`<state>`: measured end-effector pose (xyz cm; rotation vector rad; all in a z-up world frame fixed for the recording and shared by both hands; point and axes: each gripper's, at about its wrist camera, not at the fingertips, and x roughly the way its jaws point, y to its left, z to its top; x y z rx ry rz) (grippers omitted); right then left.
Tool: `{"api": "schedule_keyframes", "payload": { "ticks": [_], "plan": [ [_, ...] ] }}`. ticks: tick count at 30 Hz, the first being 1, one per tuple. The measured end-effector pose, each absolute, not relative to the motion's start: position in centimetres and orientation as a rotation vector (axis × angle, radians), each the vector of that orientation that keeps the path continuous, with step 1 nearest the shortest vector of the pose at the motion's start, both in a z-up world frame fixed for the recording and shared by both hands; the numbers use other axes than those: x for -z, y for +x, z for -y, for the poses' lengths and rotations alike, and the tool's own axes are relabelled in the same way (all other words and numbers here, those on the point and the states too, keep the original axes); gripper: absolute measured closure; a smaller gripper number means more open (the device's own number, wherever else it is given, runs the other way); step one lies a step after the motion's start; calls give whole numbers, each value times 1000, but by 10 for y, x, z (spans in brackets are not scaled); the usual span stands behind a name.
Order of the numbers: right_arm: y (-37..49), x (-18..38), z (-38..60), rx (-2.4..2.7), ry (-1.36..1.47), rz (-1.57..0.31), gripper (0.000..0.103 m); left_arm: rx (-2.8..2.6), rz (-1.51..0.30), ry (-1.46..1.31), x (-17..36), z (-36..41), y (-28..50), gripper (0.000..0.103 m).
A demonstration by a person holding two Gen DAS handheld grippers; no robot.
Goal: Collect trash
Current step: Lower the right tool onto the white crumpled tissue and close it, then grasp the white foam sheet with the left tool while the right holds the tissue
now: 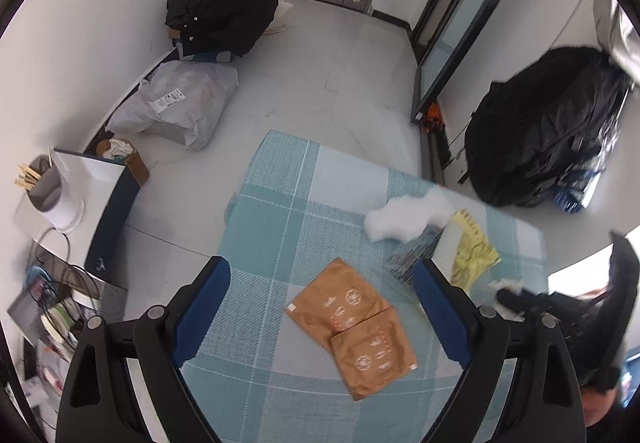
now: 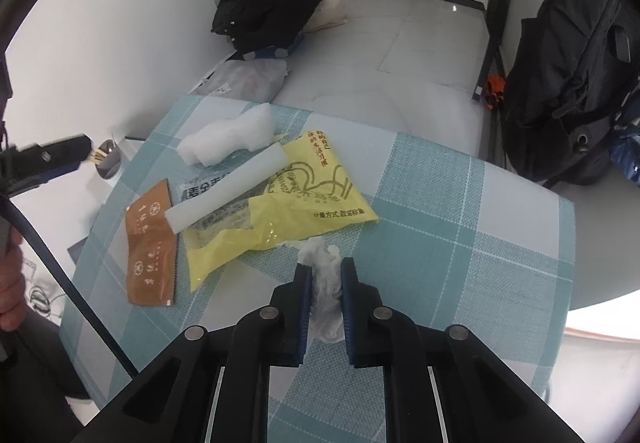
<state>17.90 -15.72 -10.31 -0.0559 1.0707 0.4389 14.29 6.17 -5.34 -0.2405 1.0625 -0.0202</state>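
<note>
Brown foil sachets lie flat on the teal checked counter in the left wrist view, between the widely parted fingers of the left claw, which holds nothing. Farther right sit a white foam lump, a yellow bag and a printed wrapper, all untouched.

White crumpled tissue shows in the right wrist view, pinched between the pads of the right claw at the near edge of the counter, just beside the yellow bag. A white foam strip lies across that bag. No bin shows in either view.

Judging by this, collection has barely begun: one piece is gripped, and the sachets, foam pieces, bag and wrapper remain.
</note>
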Motion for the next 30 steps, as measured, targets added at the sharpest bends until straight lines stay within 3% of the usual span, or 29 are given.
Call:
{"api": "schedule_keyframes", "payload": {
  "ticks": [14, 24, 30],
  "plan": [
    [163, 75, 178, -436, -23, -989, 90, 156, -1029, -288, 28, -48, 168, 12],
    [151, 71, 203, -432, 2, -980, 90, 264, -1245, -14, 62, 27, 230, 12],
    [151, 73, 222, -428, 25, -988, 90, 234, -1318, -40, 81, 24, 248, 12]
  ]
}}
